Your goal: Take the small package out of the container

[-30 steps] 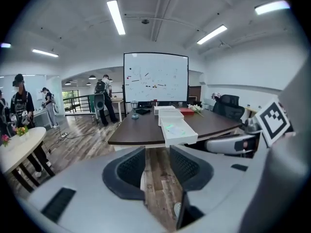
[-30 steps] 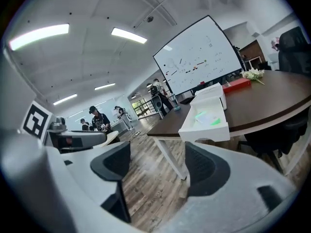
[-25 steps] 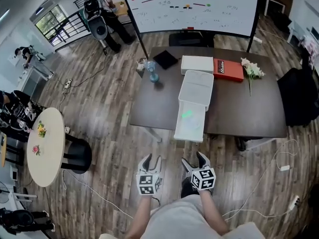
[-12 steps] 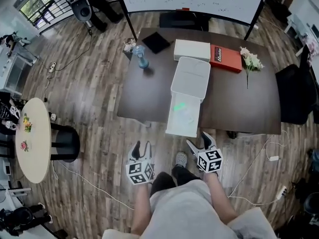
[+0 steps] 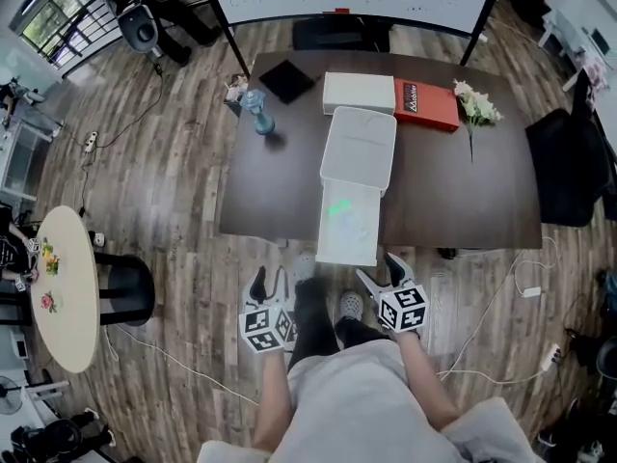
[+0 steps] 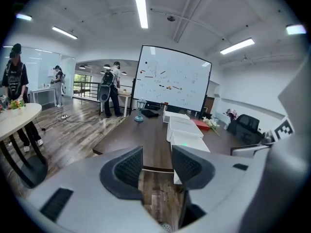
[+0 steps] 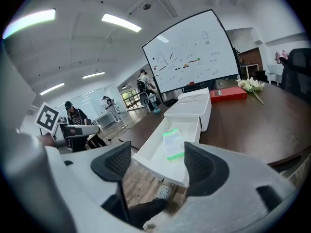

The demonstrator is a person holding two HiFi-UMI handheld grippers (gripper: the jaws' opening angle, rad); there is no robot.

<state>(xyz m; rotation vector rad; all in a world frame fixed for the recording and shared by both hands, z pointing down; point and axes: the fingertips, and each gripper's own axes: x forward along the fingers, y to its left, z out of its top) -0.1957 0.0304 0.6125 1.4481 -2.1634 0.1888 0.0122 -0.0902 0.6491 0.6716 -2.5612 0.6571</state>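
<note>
A white container [image 5: 359, 148] stands on the dark table [image 5: 270, 191], its drawer [image 5: 348, 230] pulled out past the front edge toward me. The small green-and-white package [image 5: 337, 207] lies flat in the drawer. It also shows as the package [image 7: 173, 143] in the right gripper view and as a green spot, the package [image 6: 184, 145], in the left gripper view. My left gripper [image 5: 269, 283] hangs over the floor, short of the table and left of the drawer; its jaws have just been opening, with nothing between them. My right gripper [image 5: 381, 271] is open and empty just before the drawer's front end.
Behind the container lie a white box [image 5: 359, 93], a red box [image 5: 425, 105], flowers [image 5: 472, 104], a blue lamp [image 5: 258, 114] and a black pad [image 5: 285, 81]. A black chair [image 5: 569, 162] stands right; a round table [image 5: 58, 287] and stool [image 5: 125, 287] left. Cables cross the floor.
Both grippers have come forward, nearer the table's front edge and the drawer's end. The container, drawer and package have not shifted on the table.
</note>
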